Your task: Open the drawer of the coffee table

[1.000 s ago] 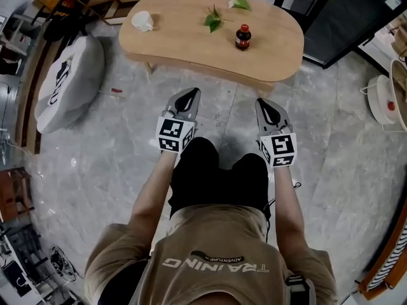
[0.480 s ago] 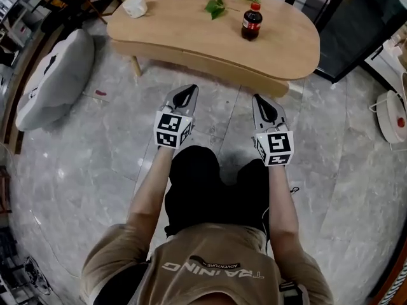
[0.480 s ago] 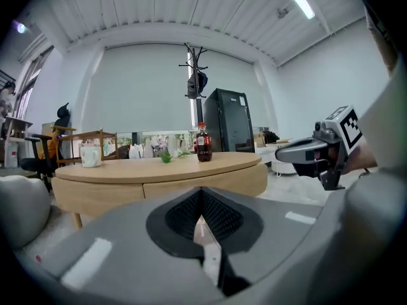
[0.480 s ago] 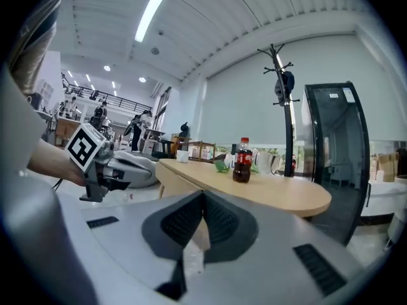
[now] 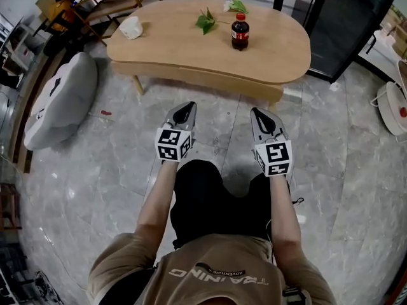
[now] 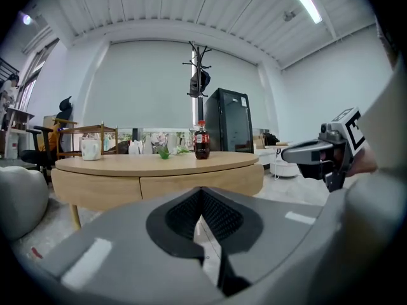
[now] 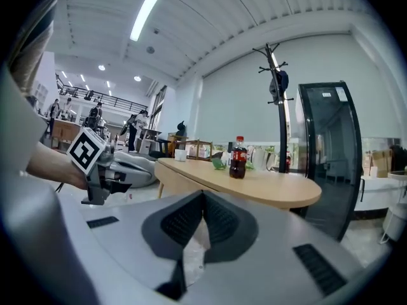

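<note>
Drawer: sitting shut in the desk's near front, pale wood, flush.
Surface: carrying bottle, cup, leaves; standing on grey marbled floor.
Room: showing coat stand, black cabinet.
Left tool: hovering short of the desk, jaws pressed together, empty.
Right tool: hovering alongside, likewise.

Pale tan kidney-shaped wooden coffee table, drawer front same tone. Dark plastic cola bottle w/ red cap & label. White cup; green leaf sprigs. Grey veined marble floor tiles. Grey beanbag, black mark. Grey left gripper & right gripper, black ribbed pads, b&w marker cubes. Tan shirt, black shorts.
</note>
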`<state>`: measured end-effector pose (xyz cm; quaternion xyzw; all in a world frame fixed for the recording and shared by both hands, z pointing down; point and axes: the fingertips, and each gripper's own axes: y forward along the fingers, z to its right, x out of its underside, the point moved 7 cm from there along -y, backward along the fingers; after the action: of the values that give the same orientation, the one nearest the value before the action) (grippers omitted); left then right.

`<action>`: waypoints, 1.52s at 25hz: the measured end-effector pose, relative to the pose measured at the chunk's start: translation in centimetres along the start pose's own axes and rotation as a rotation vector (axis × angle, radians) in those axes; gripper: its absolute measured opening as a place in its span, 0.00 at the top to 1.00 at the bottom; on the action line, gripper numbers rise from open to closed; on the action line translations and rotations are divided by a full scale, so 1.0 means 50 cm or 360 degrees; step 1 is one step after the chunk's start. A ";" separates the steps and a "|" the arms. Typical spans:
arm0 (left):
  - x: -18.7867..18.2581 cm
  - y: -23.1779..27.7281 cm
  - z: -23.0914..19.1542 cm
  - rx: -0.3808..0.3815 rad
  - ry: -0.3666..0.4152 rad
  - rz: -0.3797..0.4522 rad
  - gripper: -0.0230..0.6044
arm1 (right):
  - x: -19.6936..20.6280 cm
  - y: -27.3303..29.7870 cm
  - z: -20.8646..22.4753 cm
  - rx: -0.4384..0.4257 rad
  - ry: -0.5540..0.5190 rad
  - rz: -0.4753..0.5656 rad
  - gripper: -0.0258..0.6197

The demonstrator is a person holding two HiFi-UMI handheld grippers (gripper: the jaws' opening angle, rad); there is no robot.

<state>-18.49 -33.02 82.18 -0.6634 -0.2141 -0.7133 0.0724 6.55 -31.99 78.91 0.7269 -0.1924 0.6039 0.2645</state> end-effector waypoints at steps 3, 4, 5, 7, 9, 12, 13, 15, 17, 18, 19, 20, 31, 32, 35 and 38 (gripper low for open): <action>-0.010 0.005 0.015 0.0024 0.0023 0.0003 0.95 | -0.003 0.001 0.001 0.0014 0.0006 0.0003 0.95; -0.011 0.004 0.018 0.0031 0.0033 -0.0001 0.95 | -0.004 0.001 -0.002 0.0017 0.0008 0.0002 0.95; -0.014 0.004 0.018 0.0041 0.0034 -0.0004 0.95 | -0.006 0.001 -0.005 0.0017 0.0003 0.0000 0.95; -0.017 0.009 0.017 0.0078 -0.0077 0.0017 0.95 | -0.009 0.001 -0.006 0.0009 -0.0029 -0.0011 0.95; -0.010 0.014 0.007 0.0135 -0.0403 0.0078 0.95 | -0.005 0.000 -0.004 -0.0001 -0.0051 -0.0026 0.95; 0.017 0.025 -0.026 0.0218 -0.1064 0.0207 0.95 | 0.008 0.001 0.000 -0.0006 -0.0012 -0.0034 0.95; 0.030 0.033 -0.035 0.0245 -0.1298 0.0263 0.95 | 0.010 0.000 0.001 -0.0009 0.0000 -0.0035 0.95; 0.066 0.050 -0.049 0.0287 -0.1802 0.0401 0.95 | 0.012 0.000 0.001 -0.0015 0.0013 -0.0031 0.95; 0.102 0.064 -0.056 0.0320 -0.2272 0.0584 0.95 | 0.011 0.003 -0.002 -0.0019 0.0019 -0.0017 0.95; 0.113 0.070 -0.057 0.0329 -0.2396 0.0648 0.95 | 0.008 0.006 -0.003 -0.0019 0.0019 -0.0008 0.95; 0.119 0.077 -0.055 0.0326 -0.2415 0.0667 0.95 | 0.005 0.009 -0.002 -0.0018 0.0018 -0.0001 0.95; 0.122 0.082 -0.052 0.0317 -0.2378 0.0652 0.95 | 0.003 0.013 -0.001 -0.0017 0.0016 0.0005 0.95; 0.217 0.167 -0.081 0.0317 -0.2329 0.0704 0.68 | -0.012 0.029 0.010 0.0050 0.0057 0.0030 0.95; 0.229 0.186 -0.087 0.0321 -0.2351 0.0726 0.63 | -0.016 0.032 0.009 0.0056 0.0066 0.0037 0.95; 0.250 0.244 -0.106 0.0347 -0.2360 0.0823 0.59 | -0.024 0.041 0.003 0.0053 0.0055 0.0041 0.95; 0.282 0.288 -0.125 0.0289 -0.2368 0.0848 0.58 | -0.021 0.051 -0.002 0.0044 0.0038 0.0029 0.95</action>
<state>-20.15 -45.91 98.80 -0.9861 -0.0977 -0.0216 0.1326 4.75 -33.97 78.28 0.7214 -0.1875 0.6175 0.2512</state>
